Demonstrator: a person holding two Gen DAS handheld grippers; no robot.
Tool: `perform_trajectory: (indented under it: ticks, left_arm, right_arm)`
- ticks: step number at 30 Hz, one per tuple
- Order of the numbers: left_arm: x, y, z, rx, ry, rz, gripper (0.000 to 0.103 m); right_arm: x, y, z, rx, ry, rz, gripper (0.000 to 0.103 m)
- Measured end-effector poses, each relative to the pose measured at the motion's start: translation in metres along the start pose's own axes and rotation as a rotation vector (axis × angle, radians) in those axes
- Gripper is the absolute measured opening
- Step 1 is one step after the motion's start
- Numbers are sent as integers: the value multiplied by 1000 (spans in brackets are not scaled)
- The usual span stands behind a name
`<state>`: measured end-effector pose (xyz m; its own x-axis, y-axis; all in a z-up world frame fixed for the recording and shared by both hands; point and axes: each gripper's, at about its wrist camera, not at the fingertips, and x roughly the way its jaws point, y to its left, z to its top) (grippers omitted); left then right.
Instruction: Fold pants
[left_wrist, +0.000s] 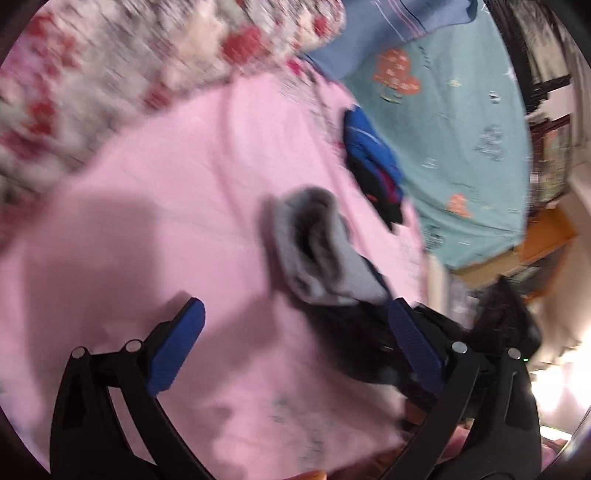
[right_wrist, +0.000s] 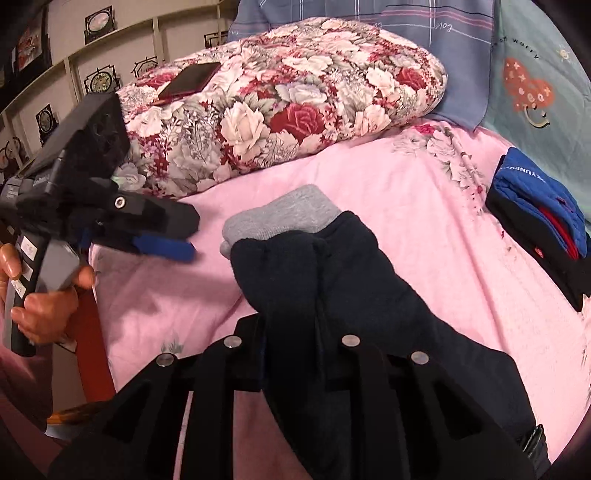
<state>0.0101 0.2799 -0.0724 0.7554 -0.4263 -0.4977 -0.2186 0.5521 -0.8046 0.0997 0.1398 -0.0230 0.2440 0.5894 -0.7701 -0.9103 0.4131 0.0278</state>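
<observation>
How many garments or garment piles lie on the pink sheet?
2: dark pants with grey lining, mid-sheet, clamped by the right gripper; a folded blue-and-black pile at the sheet's right edge. Others may be hidden.

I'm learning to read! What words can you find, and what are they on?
"worry": on the teal sheet.
White letters on the blue folded clothes: too unclear to read.
Scribble on the plaid pillow: not readable.
Small print on the left tool: too blurred.

Left wrist view: looks down, close and tilted, over the pink bed (left_wrist: 166, 192). Right wrist view: looks low across it toward the floral quilt (right_wrist: 295, 96). Both show the dark pants (right_wrist: 332, 288) and the blue folded stack (left_wrist: 373, 166).
</observation>
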Motion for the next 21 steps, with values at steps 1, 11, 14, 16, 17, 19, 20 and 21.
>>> perform_trajectory:
  ticks: [1, 11, 14, 16, 17, 19, 20, 21]
  left_arm:
    - [9, -6, -1, 9, 24, -42, 101]
    - [82, -32, 8, -24, 138, -275, 100]
    - [95, -33, 13, -3, 137, -219, 75]
    - [98, -26, 14, -4, 146, -191, 49]
    - [100, -24, 13, -14, 148, -186, 48]
    - [98, -18, 13, -24, 141, -191, 44]
    - [97, -18, 13, -22, 136, -187, 44]
    - [95, -18, 13, -17, 132, -183, 42]
  right_arm:
    - [0, 0, -1, 0, -1, 1, 20]
    - [-8, -3, -14, 55, -30, 9, 22]
    - [-32, -23, -29, 183, -59, 79, 30]
    - [-40, -30, -35, 220, -71, 78, 32]
    - [-49, -37, -43, 255, -86, 62, 32]
    - [-70, -54, -61, 327, -112, -18, 32]
    - [-81, -63, -71, 367, -127, -57, 32]
    - [-93, -73, -82, 413, -143, -90, 32]
